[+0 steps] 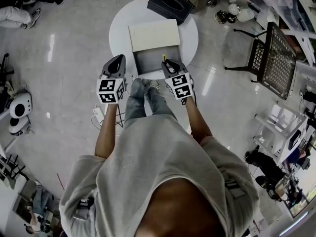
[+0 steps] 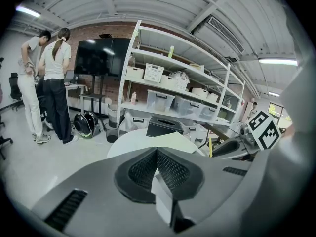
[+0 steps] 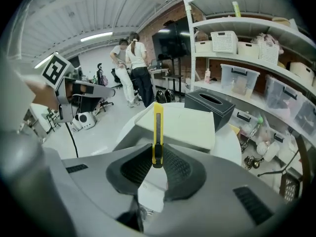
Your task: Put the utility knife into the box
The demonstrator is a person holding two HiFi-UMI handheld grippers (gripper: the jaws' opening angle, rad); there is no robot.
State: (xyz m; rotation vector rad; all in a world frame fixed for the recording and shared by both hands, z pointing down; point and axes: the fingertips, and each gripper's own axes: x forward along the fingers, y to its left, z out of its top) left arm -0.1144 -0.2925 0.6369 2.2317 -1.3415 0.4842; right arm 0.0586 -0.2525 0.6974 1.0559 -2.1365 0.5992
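In the middle of the right gripper view, the yellow utility knife (image 3: 157, 132) stands upright, its lower end pinched between the jaws of the right gripper (image 3: 157, 156). The head view shows only a yellow sliver of it. That view alone places the knife over the right edge of the open grey tray of the box (image 1: 153, 38), on the round white table (image 1: 121, 26) at top centre. The left gripper view shows the left gripper (image 2: 157, 149) closed on nothing, its jaws meeting.

A black tissue box (image 1: 171, 5) sits at the far edge of the round white bench (image 1: 118, 28). A black mesh chair (image 1: 276, 58) stands nearby. 2 people (image 2: 55, 78) stand near a dark screen (image 2: 101, 57).
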